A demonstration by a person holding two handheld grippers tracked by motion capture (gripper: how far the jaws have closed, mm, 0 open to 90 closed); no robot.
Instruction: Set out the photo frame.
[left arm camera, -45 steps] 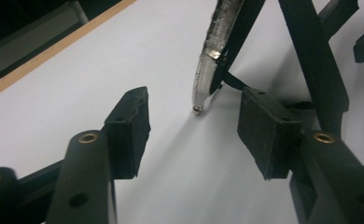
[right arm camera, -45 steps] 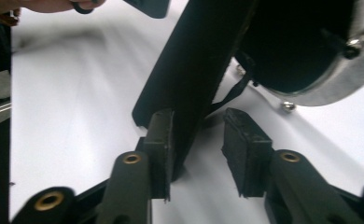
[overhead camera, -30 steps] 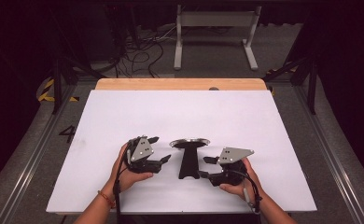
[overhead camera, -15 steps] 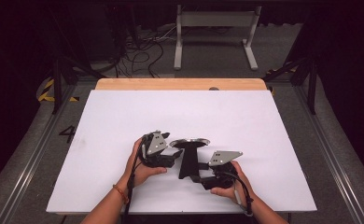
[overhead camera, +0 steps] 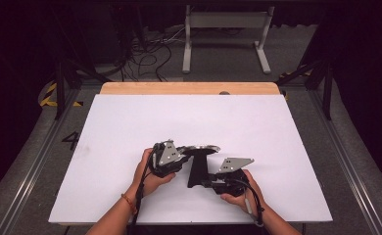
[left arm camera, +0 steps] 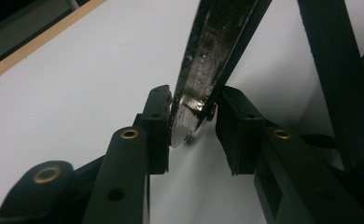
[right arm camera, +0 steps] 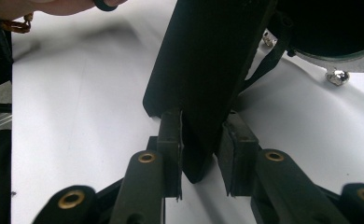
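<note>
High view: a black stand (overhead camera: 197, 171) with a round plate on top lies on its side on the white surface (overhead camera: 277, 127), near its front edge. Left gripper (overhead camera: 175, 164) fingers (left arm camera: 156, 126) have just been closing and now clamp the plate's rim (edge-on in the left gripper view). Right gripper (overhead camera: 209, 183) fingers (right arm camera: 171, 140), likewise closing, pinch the flat base bar.

Black hand-held grippers (overhead camera: 184, 164) with brass rivets, grey triangular plates, trailing cables; orange bracelet (overhead camera: 129, 203).
</note>
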